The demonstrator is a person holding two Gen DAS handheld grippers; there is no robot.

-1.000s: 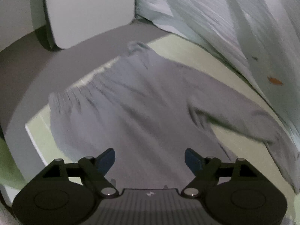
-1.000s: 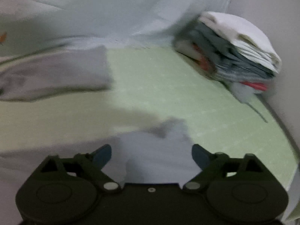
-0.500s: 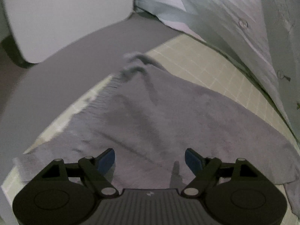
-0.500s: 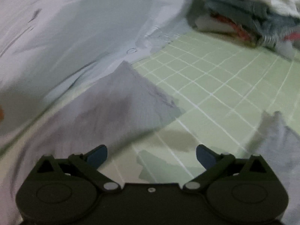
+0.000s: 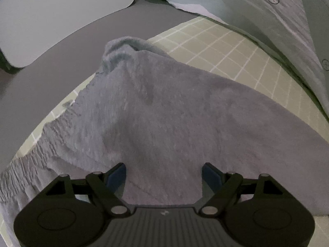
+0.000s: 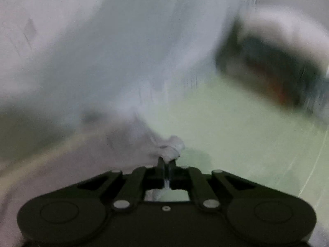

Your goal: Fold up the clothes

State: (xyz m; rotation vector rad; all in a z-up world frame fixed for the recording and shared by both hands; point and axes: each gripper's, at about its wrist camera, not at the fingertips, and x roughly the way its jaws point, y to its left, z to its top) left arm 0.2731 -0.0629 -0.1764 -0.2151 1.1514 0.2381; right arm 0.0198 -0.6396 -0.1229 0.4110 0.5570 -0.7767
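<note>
Grey fleece fills the gap of the left claw [image 5: 163, 171], whose jaws stand wide apart just above the sweater [image 5: 164, 111] spread on the green gridded mat [image 5: 236, 47]. The right claw [image 6: 167, 162] is pinched tight on a bunched grey sweater edge; a blurred clothes pile [image 6: 277, 65] lies beyond.

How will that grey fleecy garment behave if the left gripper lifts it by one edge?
The grey garment looks floppy: it lies in soft folds on the green mat, so it would likely sag and drape. Its fuzzy surface suggests it grips rather than slips. The right gripper already pinches a bunched bit, so it crumples easily.
</note>
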